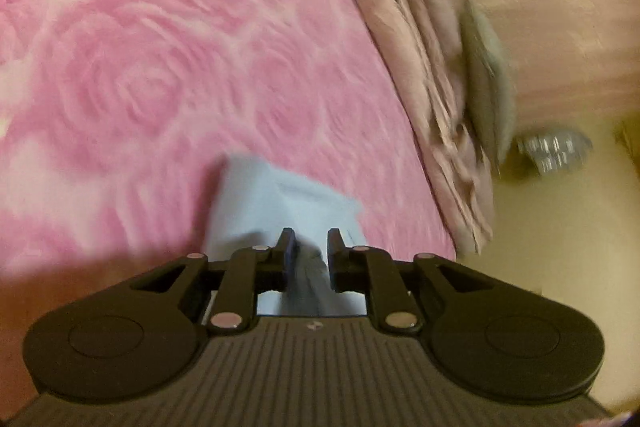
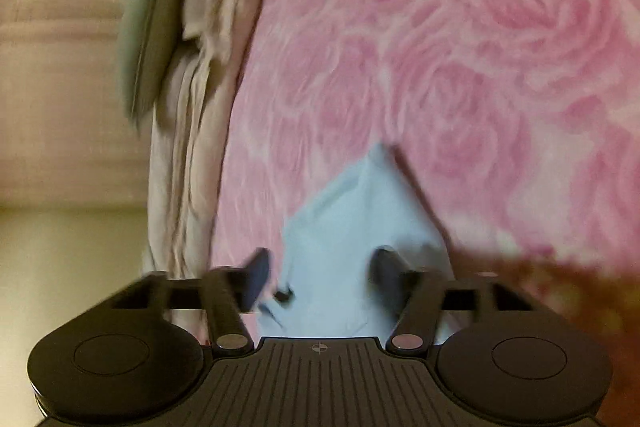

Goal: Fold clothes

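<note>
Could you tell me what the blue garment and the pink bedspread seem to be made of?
Blue garment: thin woven cloth, likely cotton, matte; it creases sharply and drapes limp. Pink bedspread: soft printed fabric with a rose pattern, matte; blur hides whether it is plush or flat.

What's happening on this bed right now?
A person is folding a light blue garment on a pink rose-print bedspread. The left hand-held gripper has a bunched fold of it between its narrow jaws. The right hand-held gripper stands open over the cloth, pads not pressing. Both views are motion-blurred.
</note>
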Motion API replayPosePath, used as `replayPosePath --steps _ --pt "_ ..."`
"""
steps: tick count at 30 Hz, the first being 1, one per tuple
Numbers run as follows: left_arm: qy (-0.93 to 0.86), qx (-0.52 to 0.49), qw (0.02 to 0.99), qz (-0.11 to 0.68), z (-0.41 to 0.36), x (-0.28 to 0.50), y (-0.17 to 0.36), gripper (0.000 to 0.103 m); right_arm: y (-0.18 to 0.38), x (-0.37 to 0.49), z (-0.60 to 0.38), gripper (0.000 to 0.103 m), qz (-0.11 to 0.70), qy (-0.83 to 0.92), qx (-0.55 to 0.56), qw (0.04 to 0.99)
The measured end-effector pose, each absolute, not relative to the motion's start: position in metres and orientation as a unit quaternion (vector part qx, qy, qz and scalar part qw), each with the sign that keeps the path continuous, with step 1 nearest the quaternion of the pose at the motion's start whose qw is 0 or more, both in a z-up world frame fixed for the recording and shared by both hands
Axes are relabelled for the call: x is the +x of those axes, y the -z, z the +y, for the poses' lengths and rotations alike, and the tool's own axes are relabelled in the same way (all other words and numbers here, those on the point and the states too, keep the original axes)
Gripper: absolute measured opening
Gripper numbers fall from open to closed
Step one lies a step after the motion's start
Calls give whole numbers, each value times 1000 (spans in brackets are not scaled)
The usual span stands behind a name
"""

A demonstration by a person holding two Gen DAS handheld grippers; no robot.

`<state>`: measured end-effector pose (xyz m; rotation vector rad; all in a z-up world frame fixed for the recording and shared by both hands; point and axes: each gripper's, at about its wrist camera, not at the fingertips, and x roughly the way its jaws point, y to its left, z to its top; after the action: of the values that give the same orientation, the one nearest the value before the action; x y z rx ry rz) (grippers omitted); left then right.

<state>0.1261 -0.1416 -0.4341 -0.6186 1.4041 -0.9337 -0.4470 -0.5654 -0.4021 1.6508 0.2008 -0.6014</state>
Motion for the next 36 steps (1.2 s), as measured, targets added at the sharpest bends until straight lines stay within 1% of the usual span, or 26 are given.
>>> replayPosePath --steps 2,4,9,12,13,14,15,16,17,18,20,23,25,28,29,30,32,36 --pt "404 -269 638 598 -134 131 433 12 408 -452 -567 67 72 254 727 634" --pt "424 -249 653 576 -121 127 426 12 402 -460 -564 67 76 243 698 669" --pt "475 -126 701 516 -85 89 398 11 374 -485 -537 67 122 217 586 771" --pt "501 -87 699 504 -73 65 389 12 355 -489 -510 66 163 193 502 827" --pt "508 -79 696 501 -71 58 386 11 350 -483 -502 63 187 179 472 843" --pt "514 -72 694 499 -72 52 384 11 346 -476 -494 49 210 165 442 856" --pt "521 -66 691 496 -75 46 383 11 343 -468 -486 38 241 154 408 867" --pt "529 -61 688 493 -79 41 381 11 344 -456 -480 35 277 145 375 873" --pt "539 -53 682 491 -85 37 381 12 347 -445 -474 27 307 133 347 876" --pt "550 -43 677 488 -92 32 381 12 351 -435 -467 24 336 122 318 878" --pt "563 -13 670 485 -108 24 383 12 359 -414 -457 24 388 103 263 877" --pt "567 28 668 482 -132 16 390 12 372 -394 -461 24 414 130 221 873" --pt "554 45 680 478 -146 17 395 12 377 -388 -478 24 388 168 239 874" --pt "535 47 702 468 -158 24 394 12 376 -390 -507 25 298 209 325 873" --pt "531 43 707 465 -159 27 393 12 375 -395 -515 40 267 221 361 866" --pt "528 36 710 464 -159 30 392 16 375 -401 -524 61 239 228 399 855" --pt "519 27 717 463 -158 37 392 19 375 -412 -533 63 216 242 431 842" --pt "506 16 724 468 -162 52 395 22 373 -424 -530 62 251 248 383 854"
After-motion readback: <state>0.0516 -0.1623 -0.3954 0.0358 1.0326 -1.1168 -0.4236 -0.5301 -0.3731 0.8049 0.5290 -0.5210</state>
